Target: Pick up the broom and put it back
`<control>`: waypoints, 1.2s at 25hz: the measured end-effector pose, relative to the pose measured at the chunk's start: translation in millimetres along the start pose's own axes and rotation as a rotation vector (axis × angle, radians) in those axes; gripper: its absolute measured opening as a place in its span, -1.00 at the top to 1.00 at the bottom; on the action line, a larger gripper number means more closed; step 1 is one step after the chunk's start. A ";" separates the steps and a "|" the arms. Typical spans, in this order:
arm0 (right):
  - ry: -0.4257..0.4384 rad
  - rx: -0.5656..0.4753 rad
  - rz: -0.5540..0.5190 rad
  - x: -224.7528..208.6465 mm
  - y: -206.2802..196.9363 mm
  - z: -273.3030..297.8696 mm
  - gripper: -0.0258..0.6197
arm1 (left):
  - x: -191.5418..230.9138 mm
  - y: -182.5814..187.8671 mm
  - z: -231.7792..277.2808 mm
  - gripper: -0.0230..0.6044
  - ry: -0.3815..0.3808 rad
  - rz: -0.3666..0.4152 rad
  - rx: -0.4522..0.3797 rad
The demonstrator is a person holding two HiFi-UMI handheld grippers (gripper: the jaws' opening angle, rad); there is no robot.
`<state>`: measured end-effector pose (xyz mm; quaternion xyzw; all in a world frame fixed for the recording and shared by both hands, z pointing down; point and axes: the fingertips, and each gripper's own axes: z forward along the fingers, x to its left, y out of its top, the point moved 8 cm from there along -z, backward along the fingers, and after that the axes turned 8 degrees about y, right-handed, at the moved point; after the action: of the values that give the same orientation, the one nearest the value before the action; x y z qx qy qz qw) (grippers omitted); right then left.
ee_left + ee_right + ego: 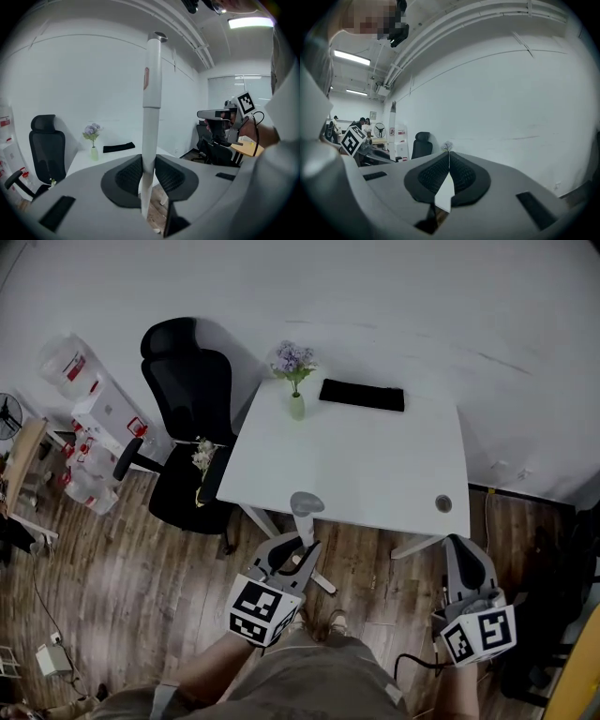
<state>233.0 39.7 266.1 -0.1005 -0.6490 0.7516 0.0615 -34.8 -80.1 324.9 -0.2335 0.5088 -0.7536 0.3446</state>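
— Where do we have the broom handle [152, 93]?
— Upright between our left gripper [149, 171] jaws, clamped on both sides, near the white worktop [375, 465]. Our right gripper [449, 161] jaws are pressed together, empty.

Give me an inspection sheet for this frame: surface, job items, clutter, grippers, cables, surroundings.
Surface: white table on a wood floor.
Job's things: broom handle, upright; broom head not seen.
Clutter: flower vase and flat black item at the table's far edge.
Grippers: left hand-held gripper shut on the broom handle; right hand-held gripper shut, empty.
Cables: black cable near the right hand-held gripper.
Surroundings: black office chair, stacked boxes, white wall.
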 end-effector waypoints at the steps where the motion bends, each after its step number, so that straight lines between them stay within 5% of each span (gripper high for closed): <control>1: -0.006 0.013 0.010 -1.6 -5.8 -1.6 0.83 | -4.9 -5.2 5.8 0.63 -0.009 -0.004 0.008; 9: -0.063 0.104 0.073 -13.1 -56.3 -11.1 0.83 | -36.6 -50.5 57.2 0.63 -0.067 -0.063 0.112; 22: -0.135 0.232 0.151 -36.9 -158.8 -3.5 0.83 | -84.2 -148.5 136.7 0.63 -0.121 -0.056 0.301; 30: -0.182 0.254 0.185 -55.5 -234.2 -6.5 0.83 | -91.2 -227.8 172.8 0.62 -0.126 -0.012 0.347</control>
<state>279.5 68.8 500.5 -0.0831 -0.5397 0.8360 -0.0547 82.0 -60.0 600.7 -0.2204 0.3473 -0.8158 0.4064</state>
